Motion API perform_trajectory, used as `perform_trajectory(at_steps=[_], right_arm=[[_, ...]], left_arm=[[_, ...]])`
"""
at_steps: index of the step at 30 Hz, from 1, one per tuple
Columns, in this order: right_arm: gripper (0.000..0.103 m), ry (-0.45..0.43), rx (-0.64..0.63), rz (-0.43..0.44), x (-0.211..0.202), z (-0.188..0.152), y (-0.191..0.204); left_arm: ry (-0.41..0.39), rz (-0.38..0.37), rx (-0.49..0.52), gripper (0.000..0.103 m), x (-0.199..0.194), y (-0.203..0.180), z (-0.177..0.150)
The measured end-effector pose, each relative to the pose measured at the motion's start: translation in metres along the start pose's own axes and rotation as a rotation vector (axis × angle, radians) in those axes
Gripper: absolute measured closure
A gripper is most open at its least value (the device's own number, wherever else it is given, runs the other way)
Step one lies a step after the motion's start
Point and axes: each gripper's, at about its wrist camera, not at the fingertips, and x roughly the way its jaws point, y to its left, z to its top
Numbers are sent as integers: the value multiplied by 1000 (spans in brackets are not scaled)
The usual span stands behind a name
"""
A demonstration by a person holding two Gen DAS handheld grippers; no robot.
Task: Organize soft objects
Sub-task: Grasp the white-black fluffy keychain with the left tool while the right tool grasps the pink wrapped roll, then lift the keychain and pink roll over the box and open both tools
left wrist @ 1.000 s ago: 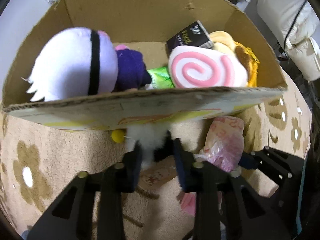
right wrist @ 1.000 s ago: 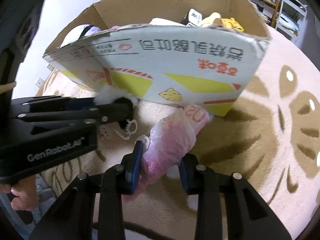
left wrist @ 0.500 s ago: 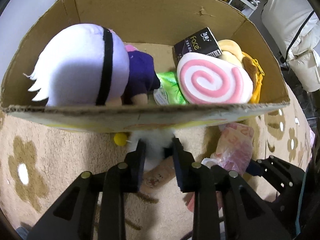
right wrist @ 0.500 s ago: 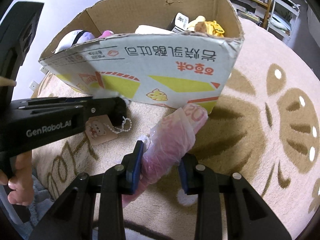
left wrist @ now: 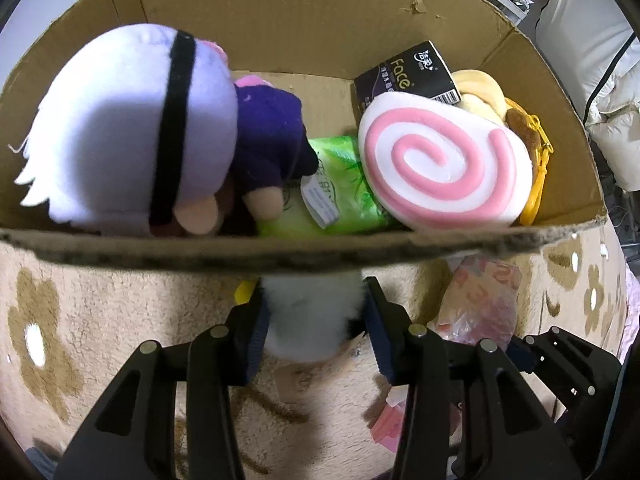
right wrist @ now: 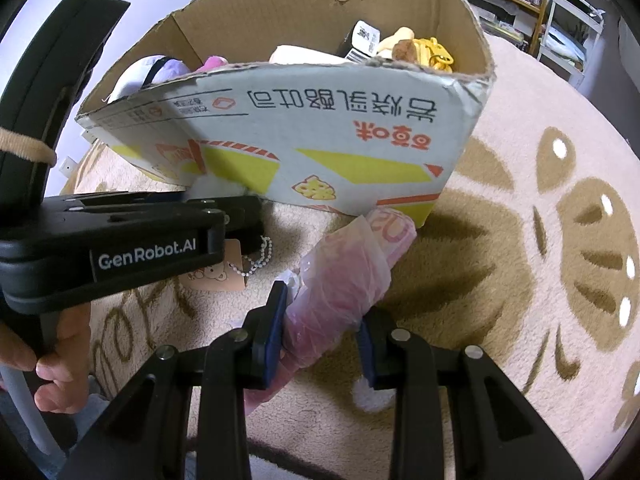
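The left gripper (left wrist: 316,320) holds a white fluffy toy (left wrist: 312,320) between its two fingers, just below the near wall of the cardboard box (left wrist: 280,12); the toy is squeezed a little and part of it is hidden under the box edge. A paper tag (right wrist: 224,272) with a bead chain hangs from it over the carpet (right wrist: 540,184). The right gripper (right wrist: 322,332) is closed on a pink bundle in thin plastic (right wrist: 344,280), whose far end touches the lower corner of the box.

I judge that the step in hand is bringing both soft things to the box, and neither is inside yet. The next move calls for raising each one above the box rim (the wall is high against the grippers) and finding free room, because the box is already rather full: a large pale purple plush (left wrist: 132,140), a pink spiral cushion (left wrist: 440,160), a green tissue pack (left wrist: 336,188), a black pack (left wrist: 408,76) and a yellow and brown toy (left wrist: 520,120).

The black pack reads "Face". The side of the left gripper reads "GenRobot.AI". The box front has Chinese characters printed upside down, which I cannot read surely, and orange and yellow shapes.
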Motion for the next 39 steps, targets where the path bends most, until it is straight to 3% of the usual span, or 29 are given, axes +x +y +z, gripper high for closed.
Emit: perform_trajectory(at_steps=[13, 21, 31, 39], right_arm=[[69, 9, 10, -3, 2, 1, -4], [69, 4, 4, -11, 0, -1, -4], [72, -62, -24, -72, -22, -5, -8], [77, -154, -38, -89, -58, -9, -6]], left_arm=[[21, 55, 58, 55, 20, -18, -4], [22, 69, 71, 61, 20, -23, -9], [15, 64, 35, 74, -1, -13, -19], [-51, 83, 9, 75, -32, -9, -29]])
